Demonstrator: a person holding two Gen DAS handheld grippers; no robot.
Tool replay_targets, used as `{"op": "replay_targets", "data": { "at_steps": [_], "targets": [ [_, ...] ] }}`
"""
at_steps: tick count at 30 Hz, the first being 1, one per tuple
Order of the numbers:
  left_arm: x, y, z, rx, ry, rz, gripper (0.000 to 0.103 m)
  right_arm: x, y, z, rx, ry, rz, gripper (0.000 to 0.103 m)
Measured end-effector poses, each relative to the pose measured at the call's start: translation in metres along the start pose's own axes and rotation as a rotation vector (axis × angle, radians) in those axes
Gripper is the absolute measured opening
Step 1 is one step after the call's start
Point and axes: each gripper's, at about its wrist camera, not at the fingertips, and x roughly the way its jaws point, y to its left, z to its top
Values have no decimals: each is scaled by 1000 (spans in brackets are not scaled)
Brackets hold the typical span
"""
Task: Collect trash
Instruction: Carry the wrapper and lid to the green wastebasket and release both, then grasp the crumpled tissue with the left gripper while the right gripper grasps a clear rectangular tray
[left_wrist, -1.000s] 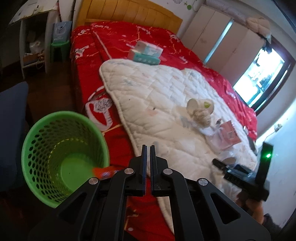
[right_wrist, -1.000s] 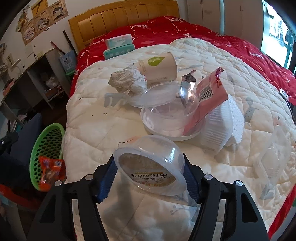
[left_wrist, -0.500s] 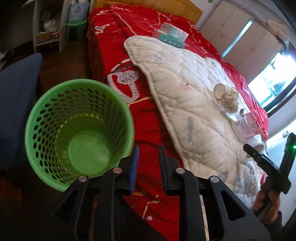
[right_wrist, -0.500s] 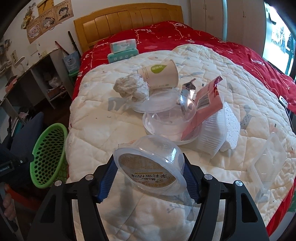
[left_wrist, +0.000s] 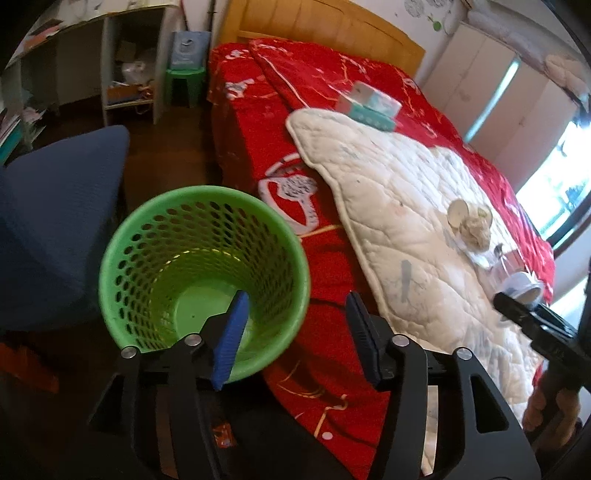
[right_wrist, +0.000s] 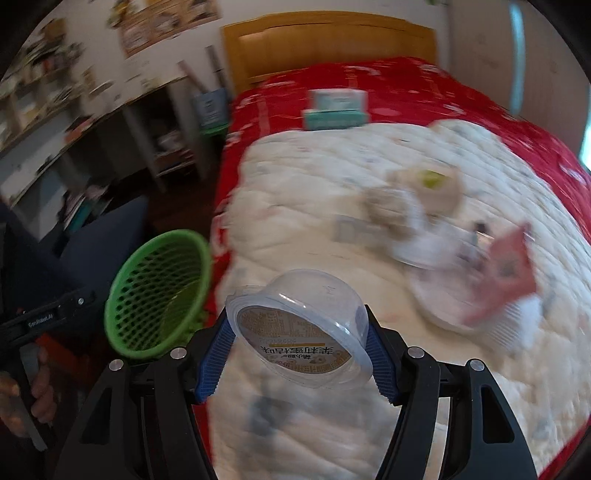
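Observation:
A green mesh trash basket (left_wrist: 203, 273) stands on the floor beside the bed; it also shows in the right wrist view (right_wrist: 159, 291). My left gripper (left_wrist: 295, 332) is open and empty, just above the basket's near rim. My right gripper (right_wrist: 297, 354) is shut on a clear plastic lidded bowl (right_wrist: 299, 332) and holds it above the white quilt (right_wrist: 332, 229). More trash lies on the quilt: a paper cup (right_wrist: 436, 184), crumpled paper (right_wrist: 388, 206), clear plastic bowls (right_wrist: 436, 273) and a red wrapper (right_wrist: 506, 269). This view is motion-blurred.
The bed has a red cover (left_wrist: 325, 92) and a wooden headboard (left_wrist: 325, 29). Tissue packs (left_wrist: 373, 103) lie near the pillows. A blue chair (left_wrist: 55, 221) stands left of the basket. White shelves (left_wrist: 122, 66) and a green stool (left_wrist: 184, 81) stand behind it.
My left gripper has opened wide beside the basket; the red wrapper it held a second ago is gone from it. My right gripper has lifted the clear bowl and swung left towards the basket.

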Motion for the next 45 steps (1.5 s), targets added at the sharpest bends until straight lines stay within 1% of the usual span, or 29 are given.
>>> {"op": "replay_targets", "data": {
  "at_steps": [6, 7, 9, 12, 17, 20, 24, 26, 27, 28, 33, 36, 39, 41, 43, 45],
  "targets": [
    [-22, 23, -3, -15, -44, 60, 64, 38, 61, 18, -106, 62, 118, 64],
    [-25, 28, -3, -23, -54, 62, 68, 44, 69, 19, -119, 72, 129, 64],
    [-32, 38, -5, -44, -72, 69, 70, 64, 91, 21, -150, 111, 166, 64],
    [-37, 51, -9, -56, -75, 110, 70, 89, 118, 21, -182, 152, 193, 64],
    [-42, 70, -16, -80, -76, 158, 70, 123, 157, 19, -248, 201, 206, 64],
    [-45, 81, -19, -110, -82, 165, 70, 137, 171, 17, -254, 233, 229, 64],
    [-46, 88, -21, -127, -80, 174, 70, 145, 182, 15, -246, 253, 255, 65],
    [-46, 89, -23, -128, -80, 180, 70, 144, 186, 15, -239, 245, 262, 71],
    [-46, 89, -23, -129, -79, 181, 70, 141, 186, 16, -235, 238, 266, 75],
    [-46, 88, -23, -131, -78, 179, 70, 139, 186, 16, -232, 231, 271, 76],
    [-45, 82, -20, -131, -82, 174, 70, 117, 174, 16, -237, 194, 263, 76],
    [-47, 71, -18, -110, -89, 173, 70, 97, 156, 16, -225, 160, 247, 76],
    [-49, 58, -16, -91, -94, 159, 70, 74, 135, 14, -208, 124, 203, 82],
    [-48, 45, -14, -71, -96, 144, 70, 55, 116, 11, -186, 92, 172, 84],
    [-47, 33, -12, -53, -97, 127, 70, 39, 97, 7, -161, 66, 134, 88],
    [-46, 21, -11, -37, -100, 108, 70, 27, 82, 4, -139, 47, 108, 89]
  ]
}}
